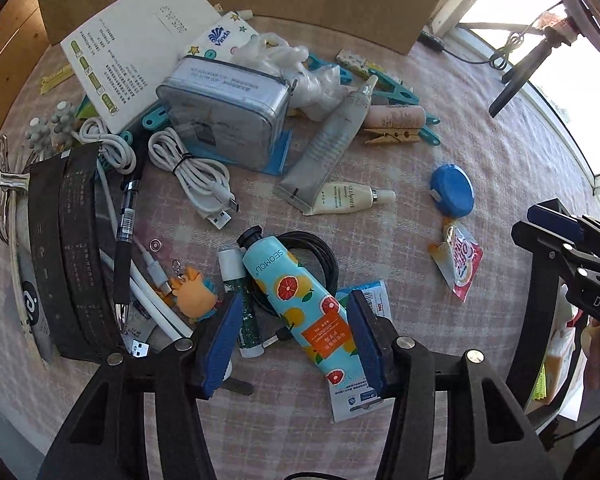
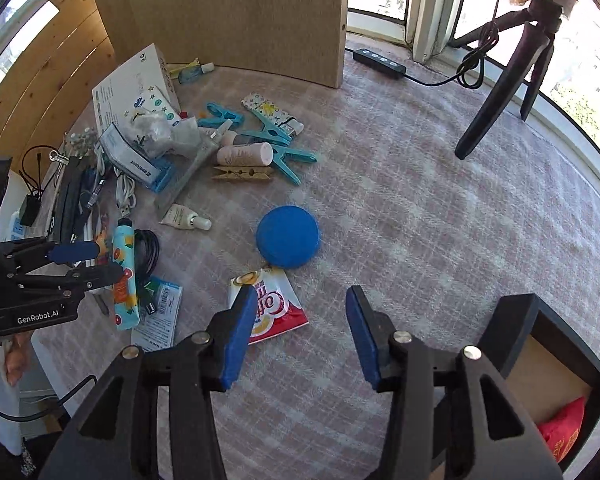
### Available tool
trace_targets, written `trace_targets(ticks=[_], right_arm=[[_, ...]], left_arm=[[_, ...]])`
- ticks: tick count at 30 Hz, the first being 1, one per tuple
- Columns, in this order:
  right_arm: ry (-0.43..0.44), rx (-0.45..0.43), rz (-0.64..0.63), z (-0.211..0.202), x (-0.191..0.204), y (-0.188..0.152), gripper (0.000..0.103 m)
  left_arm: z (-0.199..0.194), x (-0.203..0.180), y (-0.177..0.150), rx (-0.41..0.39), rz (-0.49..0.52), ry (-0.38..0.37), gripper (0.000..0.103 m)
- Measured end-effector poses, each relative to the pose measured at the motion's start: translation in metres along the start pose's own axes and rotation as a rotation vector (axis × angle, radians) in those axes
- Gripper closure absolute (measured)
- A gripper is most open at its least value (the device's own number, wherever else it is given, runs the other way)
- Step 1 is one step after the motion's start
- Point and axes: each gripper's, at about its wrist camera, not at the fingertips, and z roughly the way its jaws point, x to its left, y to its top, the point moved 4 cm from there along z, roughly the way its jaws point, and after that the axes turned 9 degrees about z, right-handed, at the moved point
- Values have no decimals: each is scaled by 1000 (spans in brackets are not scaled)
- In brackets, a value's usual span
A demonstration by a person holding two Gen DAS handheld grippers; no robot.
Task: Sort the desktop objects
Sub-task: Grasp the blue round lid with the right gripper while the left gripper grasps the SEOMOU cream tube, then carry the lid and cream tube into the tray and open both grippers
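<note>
Your left gripper (image 1: 296,340) straddles the turquoise hand-cream tube printed with grapefruit slices (image 1: 300,300), jaws spread, pads not yet pressing — nothing is held. The tube lies tilted across a coiled black cable (image 1: 320,256), with a white-capped green glue stick (image 1: 238,300) touching its side. Close crooked and you may snag the cable or drag the stick along. Well beyond the tube, your right gripper (image 2: 296,332) hangs released over the red-and-white coffee sachet (image 2: 274,312).

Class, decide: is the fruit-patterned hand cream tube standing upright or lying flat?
Lying flat. The hand cream tube rests lengthwise on the tablecloth, black cap toward the far side.
</note>
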Motion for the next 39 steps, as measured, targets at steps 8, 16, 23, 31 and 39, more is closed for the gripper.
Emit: trace_targets(ticks=[8,16,23,31,39], right_arm=[[-35,60,-19,42,11,25,54],[-70,97,-60,62,20,28,53],[-61,119,-35,69,16,32,53],[-49,117,-20,68,15,29,55],[-20,85,32,51,-2,25,55]], left_arm=[[17,-6,3,28,-53,28,59],[25,-7,7,19,-49,48,73],[27,-10,19,12,-24,49,75],[22,-3,28,4,-9,23,76],[7,-9,31,-25,19,19,76]])
